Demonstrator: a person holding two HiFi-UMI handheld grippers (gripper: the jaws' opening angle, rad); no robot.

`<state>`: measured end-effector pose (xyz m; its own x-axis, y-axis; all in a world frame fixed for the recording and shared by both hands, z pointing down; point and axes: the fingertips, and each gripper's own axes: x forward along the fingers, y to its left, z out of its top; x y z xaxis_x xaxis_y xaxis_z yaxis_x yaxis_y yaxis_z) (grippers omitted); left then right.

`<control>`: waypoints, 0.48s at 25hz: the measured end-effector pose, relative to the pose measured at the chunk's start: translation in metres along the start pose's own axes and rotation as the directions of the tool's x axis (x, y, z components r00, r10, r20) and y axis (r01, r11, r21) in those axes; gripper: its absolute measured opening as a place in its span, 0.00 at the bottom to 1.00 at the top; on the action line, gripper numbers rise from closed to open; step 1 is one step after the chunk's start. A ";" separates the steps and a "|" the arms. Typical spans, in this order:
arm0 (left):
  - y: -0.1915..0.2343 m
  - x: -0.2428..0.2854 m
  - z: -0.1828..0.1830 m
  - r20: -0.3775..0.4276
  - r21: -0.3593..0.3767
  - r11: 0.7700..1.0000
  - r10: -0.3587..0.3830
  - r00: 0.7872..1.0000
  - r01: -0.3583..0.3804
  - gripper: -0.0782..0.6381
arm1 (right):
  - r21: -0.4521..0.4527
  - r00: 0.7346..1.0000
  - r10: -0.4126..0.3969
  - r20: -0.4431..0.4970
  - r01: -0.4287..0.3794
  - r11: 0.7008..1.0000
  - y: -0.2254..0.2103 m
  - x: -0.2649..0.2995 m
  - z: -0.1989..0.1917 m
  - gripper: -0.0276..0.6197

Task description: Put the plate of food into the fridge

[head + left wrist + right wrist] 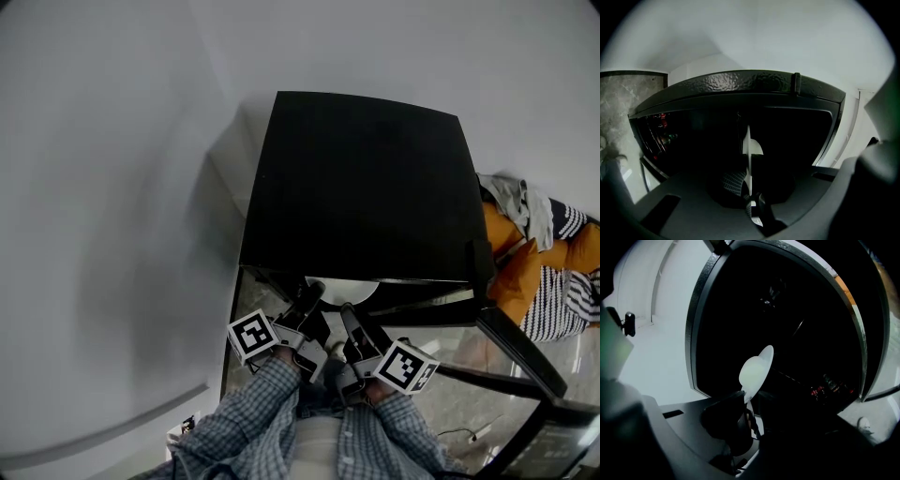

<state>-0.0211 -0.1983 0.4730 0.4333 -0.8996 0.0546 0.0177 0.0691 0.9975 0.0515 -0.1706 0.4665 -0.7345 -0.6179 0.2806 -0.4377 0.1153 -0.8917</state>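
Note:
A white plate (343, 291) pokes out from under the black fridge (361, 178), at the mouth of its open front. Both grippers hold its near rim. My left gripper (309, 300) is shut on the left part of the rim and my right gripper (352, 317) on the right part. In the left gripper view the plate (749, 146) stands edge-on between the jaws of the left gripper (749, 185). In the right gripper view the plate (757, 369) rises from the jaws of the right gripper (745, 404) against the dark fridge interior (787, 319). No food shows on it.
The fridge door (520, 361) swings open to the right. Small bottles or cans (829, 387) glint on a dark shelf inside. Orange and striped clothes (539, 258) lie to the right of the fridge. White walls stand to the left and behind.

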 end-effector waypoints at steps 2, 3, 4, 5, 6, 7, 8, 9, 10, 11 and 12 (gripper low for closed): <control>0.002 0.003 0.000 0.001 0.002 1.000 0.005 1.000 -0.005 0.15 | 0.050 1.000 0.006 0.007 -0.007 0.999 -0.003 0.003 0.001 0.17; 0.002 0.005 0.000 0.000 0.003 1.000 0.006 1.000 -0.006 0.15 | 0.068 1.000 0.002 0.012 -0.002 0.998 -0.005 0.005 0.002 0.17; 0.003 0.007 0.000 -0.002 0.002 1.000 0.004 1.000 -0.004 0.15 | 0.081 1.000 -0.006 0.016 0.005 0.997 -0.008 0.006 0.003 0.17; 0.003 0.008 -0.001 -0.005 0.002 1.000 0.003 1.000 -0.003 0.15 | 0.090 1.000 -0.014 0.021 0.012 0.996 -0.011 0.007 0.003 0.17; 0.003 0.010 -0.001 -0.007 0.003 1.000 0.001 1.000 -0.001 0.15 | 0.098 0.999 -0.020 0.029 0.017 0.995 -0.013 0.008 0.005 0.17; 0.003 0.011 -0.001 -0.009 0.004 1.000 0.001 1.000 -0.001 0.15 | 0.109 0.999 -0.021 0.041 0.017 0.994 -0.014 0.009 0.007 0.17; 0.003 0.012 -0.001 -0.011 0.005 1.000 0.001 1.000 -0.001 0.15 | 0.124 0.998 -0.020 0.056 0.012 0.992 -0.014 0.009 0.009 0.17; 0.003 0.013 -0.002 -0.013 0.003 1.000 0.000 1.000 0.000 0.15 | 0.141 0.997 -0.017 0.072 0.006 0.990 -0.014 0.009 0.011 0.17; 0.003 0.014 -0.002 -0.015 -0.002 1.000 -0.002 1.000 0.002 0.15 | 0.155 0.996 -0.015 0.085 0.002 0.988 -0.015 0.008 0.013 0.14; 0.003 0.014 -0.003 -0.018 -0.008 1.000 -0.005 1.000 0.005 0.15 | 0.165 0.995 -0.015 0.095 -0.001 0.986 -0.016 0.008 0.014 0.13; 0.003 0.015 -0.003 -0.022 -0.012 1.000 -0.010 1.000 0.009 0.15 | 0.175 0.995 -0.013 0.104 -0.006 0.985 -0.016 0.007 0.016 0.12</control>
<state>-0.0119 -0.2105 0.4767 0.4532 -0.8903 0.0439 0.0328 0.0659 0.9973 0.0615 -0.1891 0.4776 -0.6709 -0.6968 0.2536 -0.3358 -0.0193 -0.9417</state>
